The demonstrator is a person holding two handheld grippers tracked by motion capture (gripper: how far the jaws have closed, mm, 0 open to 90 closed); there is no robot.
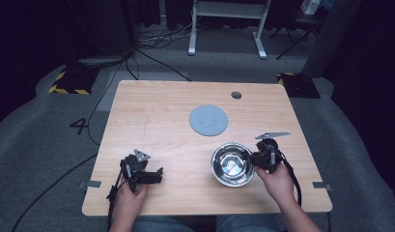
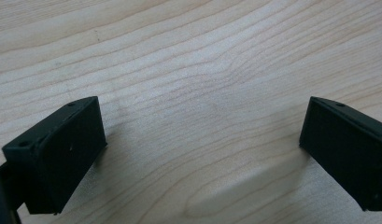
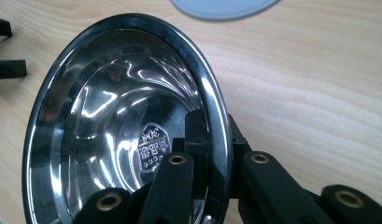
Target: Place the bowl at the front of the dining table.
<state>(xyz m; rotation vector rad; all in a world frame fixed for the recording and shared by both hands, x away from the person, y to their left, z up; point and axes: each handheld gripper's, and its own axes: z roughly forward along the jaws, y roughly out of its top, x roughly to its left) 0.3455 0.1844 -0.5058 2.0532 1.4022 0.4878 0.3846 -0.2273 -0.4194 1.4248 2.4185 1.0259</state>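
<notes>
Grasp stage, by judgement: the right gripper (image 3: 212, 154) pinches the near-right rim of the steel bowl (image 1: 232, 164), which sits on the table (image 1: 151, 111) just short of the grey disc (image 1: 208, 120), any transfer remaining; the left gripper (image 2: 198, 140) rests spread, well apart.

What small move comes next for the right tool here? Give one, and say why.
Probably lift the steel bowl slightly and carry it toward the grey disc. The right tool is shut on the bowl's rim, one jaw inside and one outside, and the disc lies bare just beyond it. The left tool rests open over bare wood.
</notes>
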